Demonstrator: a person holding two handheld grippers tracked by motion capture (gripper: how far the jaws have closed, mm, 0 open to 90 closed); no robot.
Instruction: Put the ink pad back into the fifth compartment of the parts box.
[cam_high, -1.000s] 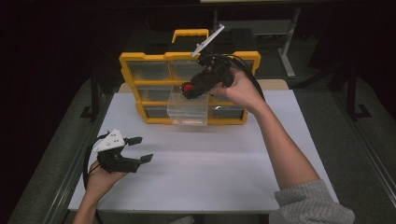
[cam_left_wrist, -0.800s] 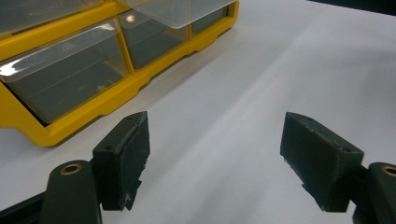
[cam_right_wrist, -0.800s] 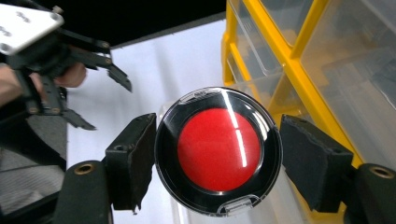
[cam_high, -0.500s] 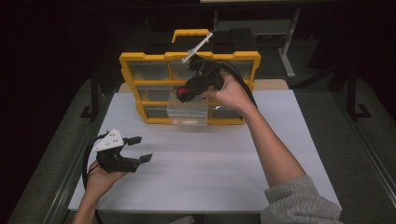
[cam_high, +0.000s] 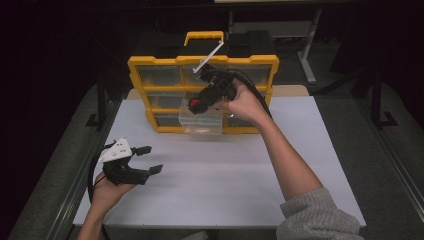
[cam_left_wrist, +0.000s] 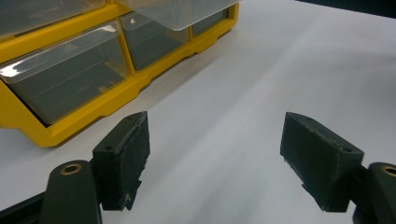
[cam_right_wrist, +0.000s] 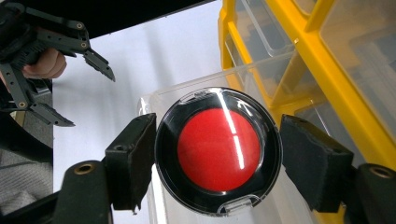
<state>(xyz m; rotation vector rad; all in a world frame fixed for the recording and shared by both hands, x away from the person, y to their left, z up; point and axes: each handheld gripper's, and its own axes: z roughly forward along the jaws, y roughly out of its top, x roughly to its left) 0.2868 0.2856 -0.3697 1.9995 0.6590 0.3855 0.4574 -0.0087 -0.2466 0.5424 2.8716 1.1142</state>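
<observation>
A round black case with a red centre (cam_right_wrist: 218, 149) is gripped at its rim by my right gripper (cam_right_wrist: 218, 161), whose pads press on both sides. In the high view the case (cam_high: 195, 105) hangs just above a clear drawer (cam_high: 202, 121) pulled out of the yellow organizer (cam_high: 150, 64). The drawer's rim (cam_right_wrist: 177, 92) lies right behind the case. My left gripper (cam_high: 154, 159) rests at the table's front left, open, with nothing between its jaws (cam_left_wrist: 215, 154).
The yellow organizer (cam_left_wrist: 70, 123) stands at the back of the white table (cam_high: 240, 175), its other clear drawers pushed in. The pulled-out drawer (cam_left_wrist: 182, 14) juts over the table. The person's left hand and gripper (cam_right_wrist: 91, 100) sit far off.
My right gripper has sunk a little with the round case, closer to the pulled-out drawer. The left gripper has stayed where it was.
</observation>
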